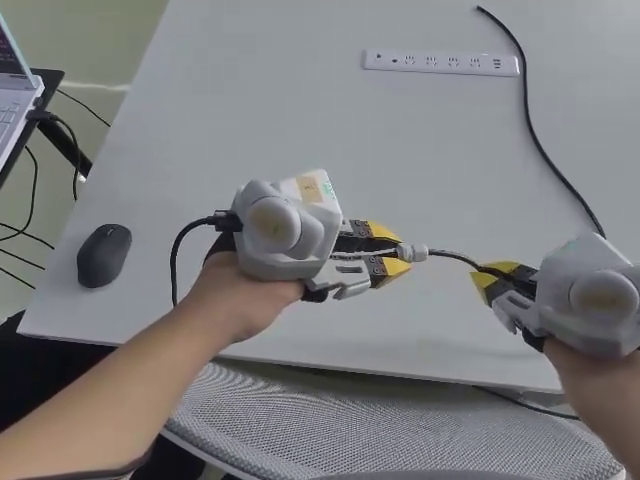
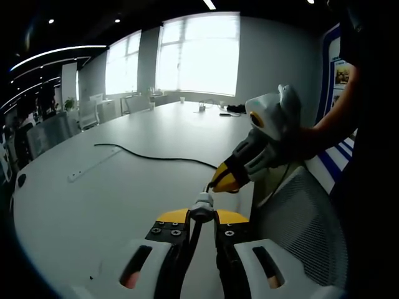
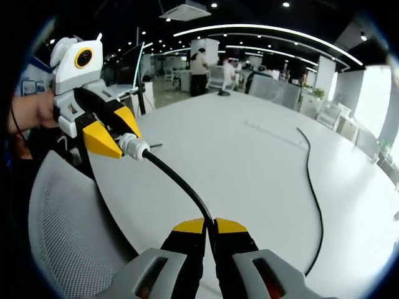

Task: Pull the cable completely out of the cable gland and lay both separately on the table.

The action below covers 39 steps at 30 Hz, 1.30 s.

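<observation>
Head view — cable gland (image 1: 412, 253), cable (image 1: 456, 260) between grippers (image 1: 393, 257) (image 1: 490, 281), perhaps above table edge (image 1: 440, 352)

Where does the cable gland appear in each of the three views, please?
Head view: the cable gland is at centre, at the tips of the left gripper.
Left gripper view: the gland is at lower centre, between this view's own jaws.
Right gripper view: the gland is at upper left, at the left gripper's yellow tips.
Shared landmark: the loose black cord lying on the table.
</observation>
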Motion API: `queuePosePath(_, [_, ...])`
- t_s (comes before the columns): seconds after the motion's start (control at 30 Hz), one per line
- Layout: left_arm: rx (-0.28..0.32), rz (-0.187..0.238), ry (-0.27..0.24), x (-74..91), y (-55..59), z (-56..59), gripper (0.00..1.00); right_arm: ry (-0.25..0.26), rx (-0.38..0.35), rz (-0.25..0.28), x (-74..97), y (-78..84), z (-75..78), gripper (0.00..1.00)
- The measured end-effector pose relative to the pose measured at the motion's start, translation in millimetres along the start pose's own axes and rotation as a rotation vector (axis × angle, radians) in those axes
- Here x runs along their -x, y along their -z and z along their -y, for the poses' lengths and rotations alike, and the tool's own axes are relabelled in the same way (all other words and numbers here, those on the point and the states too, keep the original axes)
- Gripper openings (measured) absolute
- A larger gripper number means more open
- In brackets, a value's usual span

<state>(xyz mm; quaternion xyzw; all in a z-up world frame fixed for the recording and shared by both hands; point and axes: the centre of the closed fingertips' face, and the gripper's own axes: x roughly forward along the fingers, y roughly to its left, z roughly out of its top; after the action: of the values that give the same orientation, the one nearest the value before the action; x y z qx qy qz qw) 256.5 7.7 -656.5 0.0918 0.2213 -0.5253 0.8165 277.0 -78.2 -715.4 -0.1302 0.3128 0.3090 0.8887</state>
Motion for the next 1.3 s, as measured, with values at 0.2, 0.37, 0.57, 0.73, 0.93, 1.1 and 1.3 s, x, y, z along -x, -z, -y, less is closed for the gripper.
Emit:
queuePosePath(0.2, [0.003, 0.001, -0.005, -1.0, 0.1, -0.8, 0.15, 0.026, -0.031, 0.002, 0.2, 6.0, 8.0, 0.0])
queuePosePath(0.37, [-0.001, -0.002, -0.008, -3.8, 0.9, -0.1, 0.15, 0.027, -0.043, -0.009, -2.2, 11.1, 7.9, 0.0])
queuePosePath(0.57, [0.003, -0.006, -0.011, -4.8, 2.2, -1.9, 0.15, 0.018, -0.045, -0.013, -2.6, 12.4, 6.7, 0.0])
queuePosePath(0.73, [0.004, -0.004, -0.018, -3.9, 1.5, -6.7, 0.15, 0.015, -0.005, -0.009, -2.5, 9.2, 6.8, 0.0])
queuePosePath(0.93, [0.0, -0.001, -0.022, -1.5, 1.3, -11.1, 0.15, 0.013, 0.012, 0.009, -0.2, 3.1, 7.9, 0.0])
queuePosePath(1.1, [0.017, -0.007, -0.021, 0.1, 2.7, -12.4, 0.15, 0.016, 0.069, 0.009, 1.4, -1.7, 7.2, 0.0])
queuePosePath(1.3, [0.028, -0.016, -0.018, 2.0, 3.9, -13.3, 0.15, 0.014, 0.097, 0.003, 2.4, -3.3, 5.8, 0.01])
